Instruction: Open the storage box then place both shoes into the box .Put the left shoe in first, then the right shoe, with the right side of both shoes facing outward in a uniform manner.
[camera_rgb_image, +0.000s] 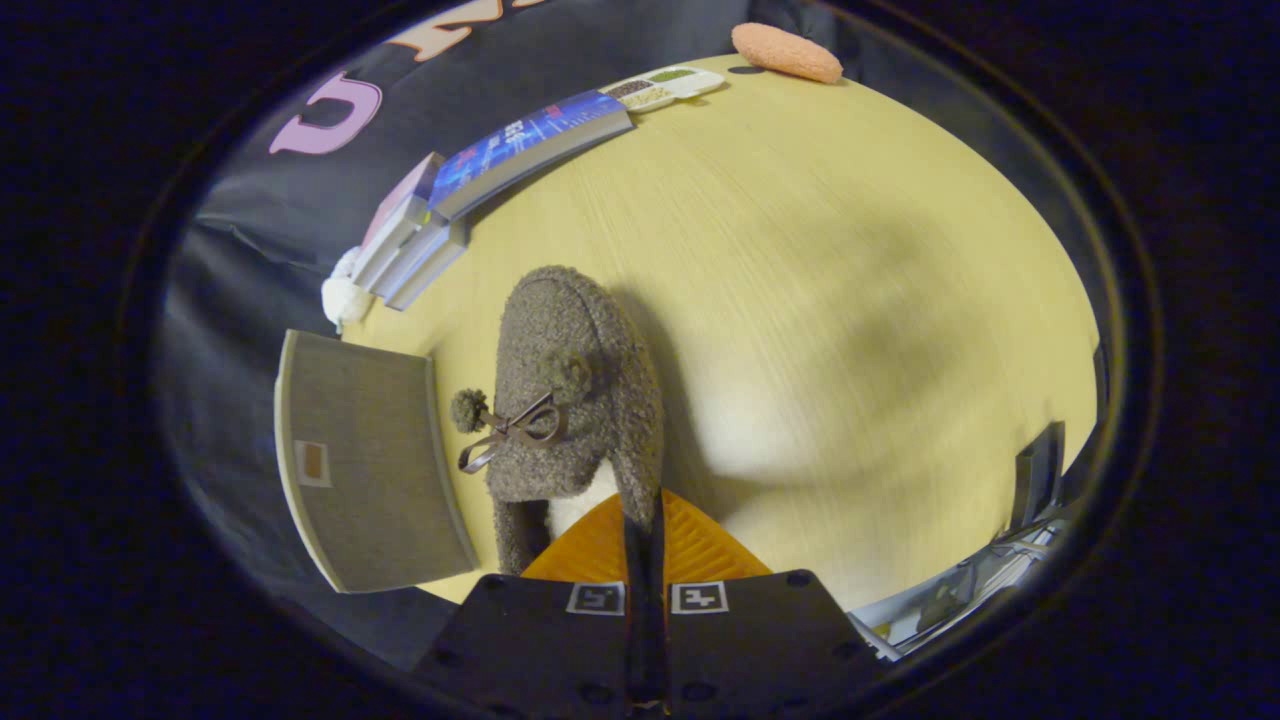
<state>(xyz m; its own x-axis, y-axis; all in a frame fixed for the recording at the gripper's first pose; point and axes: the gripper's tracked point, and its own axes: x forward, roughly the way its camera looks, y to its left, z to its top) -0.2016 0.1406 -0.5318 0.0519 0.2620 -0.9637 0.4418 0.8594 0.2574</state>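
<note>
In the gripper view the tool (645, 535) grips the fuzzy grey shoe (575, 390) by its heel rim, fingers nearly together on it, the shoe hanging above the yellow bench (850, 280). Just left of the shoe is the grey storage box (365, 460); beyond the shoe, stacked books (500, 170).

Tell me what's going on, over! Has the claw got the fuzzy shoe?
Claw shut on fuzzy shoe, pinching its back edge. Shoe held above the table. Grey box lid just beside it. Nothing blocking.
</note>
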